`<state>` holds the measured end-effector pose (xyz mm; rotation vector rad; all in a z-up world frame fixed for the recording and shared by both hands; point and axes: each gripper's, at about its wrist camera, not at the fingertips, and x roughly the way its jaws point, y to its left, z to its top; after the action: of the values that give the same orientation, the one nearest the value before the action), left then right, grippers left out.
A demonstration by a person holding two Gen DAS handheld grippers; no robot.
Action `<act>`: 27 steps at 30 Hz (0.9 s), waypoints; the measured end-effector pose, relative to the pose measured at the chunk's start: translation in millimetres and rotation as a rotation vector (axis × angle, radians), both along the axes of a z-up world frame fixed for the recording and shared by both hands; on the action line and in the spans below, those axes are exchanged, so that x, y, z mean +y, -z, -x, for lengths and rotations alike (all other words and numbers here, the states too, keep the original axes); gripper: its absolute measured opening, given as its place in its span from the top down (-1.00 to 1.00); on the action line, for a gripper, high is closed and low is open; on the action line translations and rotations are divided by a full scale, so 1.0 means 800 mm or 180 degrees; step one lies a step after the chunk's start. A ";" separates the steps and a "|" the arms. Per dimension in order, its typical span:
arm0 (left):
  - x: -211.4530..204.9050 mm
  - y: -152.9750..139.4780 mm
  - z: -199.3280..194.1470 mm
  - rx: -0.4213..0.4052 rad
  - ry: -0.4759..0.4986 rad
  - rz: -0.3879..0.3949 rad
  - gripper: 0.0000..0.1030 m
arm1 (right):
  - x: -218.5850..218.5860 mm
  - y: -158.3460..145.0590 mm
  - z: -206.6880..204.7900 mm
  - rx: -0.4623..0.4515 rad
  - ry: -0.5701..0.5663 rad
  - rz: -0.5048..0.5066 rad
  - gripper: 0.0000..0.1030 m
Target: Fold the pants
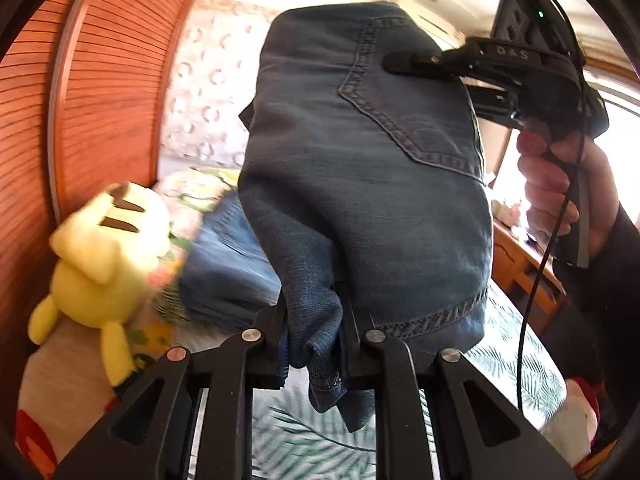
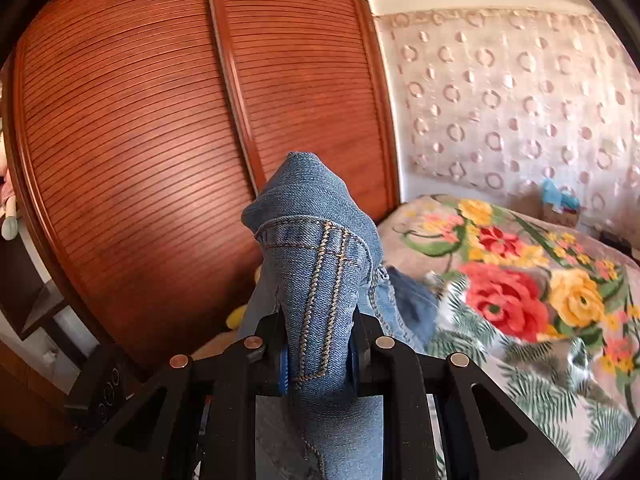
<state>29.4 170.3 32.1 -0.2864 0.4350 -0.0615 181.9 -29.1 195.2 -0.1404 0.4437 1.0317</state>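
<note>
From the left wrist, the left gripper is clamped on a bunched edge of the jeans, which hang lifted above the bed, probably to let them drape straight for a fold. The right gripper pinches the denim near the back pocket (its far finger is hidden). A yellow plush toy lies blurred beside the wooden wardrobe doors.

From the right wrist, the jaws are closed on a seamed fold of jeans. Beyond lies a floral bedspread.
</note>
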 end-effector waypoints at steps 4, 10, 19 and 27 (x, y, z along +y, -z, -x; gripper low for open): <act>0.037 -0.017 0.011 -0.0071 -0.0227 -0.0048 0.64 | 0.037 -0.009 -0.019 0.0040 -0.0224 -0.0129 0.59; 0.077 -0.020 -0.025 0.0005 -0.0406 -0.0234 0.63 | 0.057 0.020 -0.099 0.0435 -0.0368 -0.0614 0.59; 0.071 0.064 -0.137 0.0636 -0.0201 -0.0264 0.63 | 0.048 0.227 -0.289 0.1103 0.0409 -0.0107 0.51; 0.072 0.067 -0.146 0.0701 -0.0219 -0.0286 0.62 | -0.003 0.204 -0.310 0.0735 0.0543 0.0131 -0.19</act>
<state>146.3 228.0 -21.2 -0.2203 0.6444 0.0575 429.9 -31.1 31.8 -0.0189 0.6754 0.8743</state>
